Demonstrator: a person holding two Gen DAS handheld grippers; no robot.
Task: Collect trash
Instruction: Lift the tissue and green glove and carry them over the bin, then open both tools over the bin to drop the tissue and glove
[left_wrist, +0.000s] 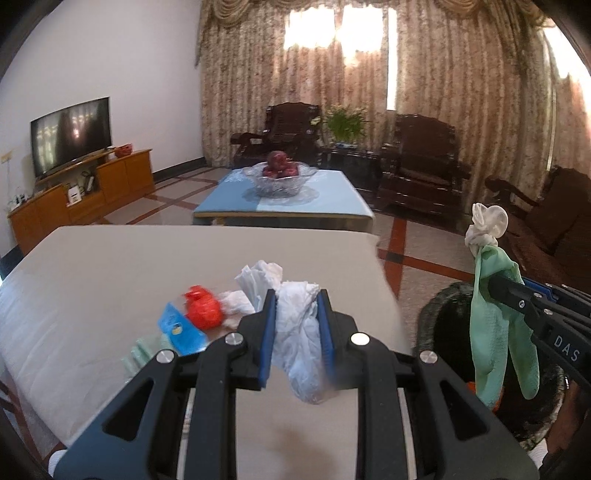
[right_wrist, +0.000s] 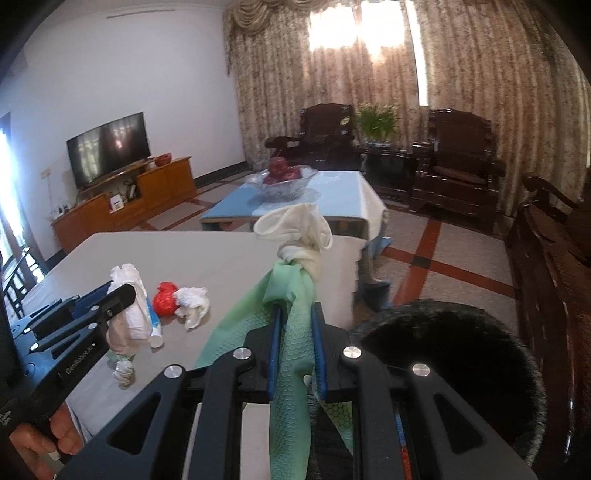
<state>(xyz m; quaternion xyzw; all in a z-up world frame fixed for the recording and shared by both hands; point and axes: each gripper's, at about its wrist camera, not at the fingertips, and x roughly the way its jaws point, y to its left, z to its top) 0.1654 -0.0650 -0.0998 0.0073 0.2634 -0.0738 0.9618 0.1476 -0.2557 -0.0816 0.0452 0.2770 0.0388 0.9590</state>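
My left gripper is shut on a crumpled white tissue and holds it just above the pale table. To its right, my right gripper is shut on a green rubber glove with a white knotted cuff. The glove hangs at the table's right edge, beside a dark bin with a black liner. On the table lie a red crumpled wrapper, another white tissue, a blue packet and a small tube.
Beyond the table stands a blue-covered coffee table with a glass bowl of red fruit. A TV on a wooden cabinet is at the left. Dark wooden armchairs line the curtains and the right side. A hand grips the left tool.
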